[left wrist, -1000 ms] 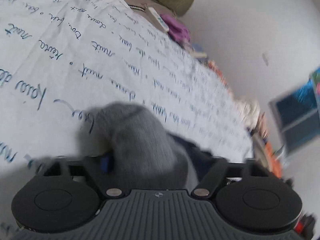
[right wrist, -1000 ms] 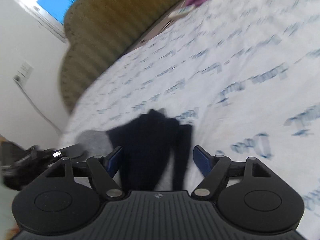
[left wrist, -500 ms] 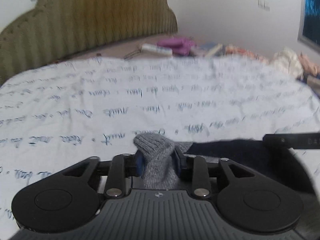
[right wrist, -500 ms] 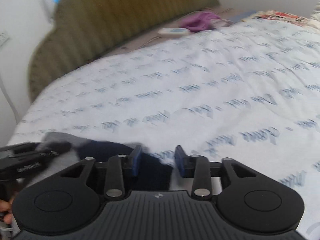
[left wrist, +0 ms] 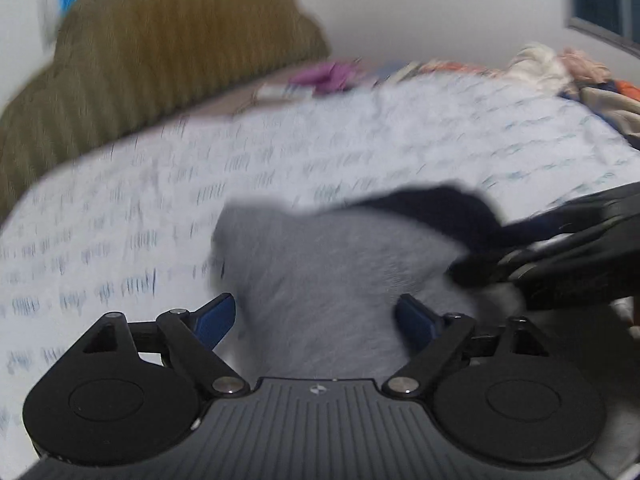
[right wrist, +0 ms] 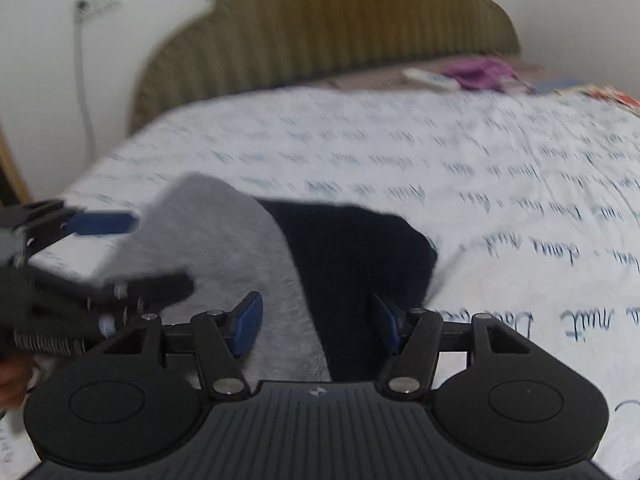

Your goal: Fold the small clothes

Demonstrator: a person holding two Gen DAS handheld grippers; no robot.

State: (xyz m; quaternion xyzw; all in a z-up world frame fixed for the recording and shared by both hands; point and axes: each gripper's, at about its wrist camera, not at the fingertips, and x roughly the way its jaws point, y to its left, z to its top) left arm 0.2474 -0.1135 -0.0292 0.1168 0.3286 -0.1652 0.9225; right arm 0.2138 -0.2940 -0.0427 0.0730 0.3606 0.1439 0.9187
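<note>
Bedsheet (right wrist: 500,168); sock (right wrist: 320,264) between right gripper (right wrist: 316,322) fingers

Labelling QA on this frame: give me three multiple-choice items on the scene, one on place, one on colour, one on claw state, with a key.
1. Where does the sock lie?
A. on the printed bedspread
B. on the headboard
C. on the floor

2. What colours is the sock?
A. red and white
B. grey and dark navy
C. all green

3. How stand the left claw and right claw?
A. both shut on the sock
B. only the left open
C. both open

Key: 1 A, the sock rests on the script-printed cover; 2 B, a grey part meets a navy part; 3 C, each claw's blue pads stand wide apart, gripping nothing.
</note>
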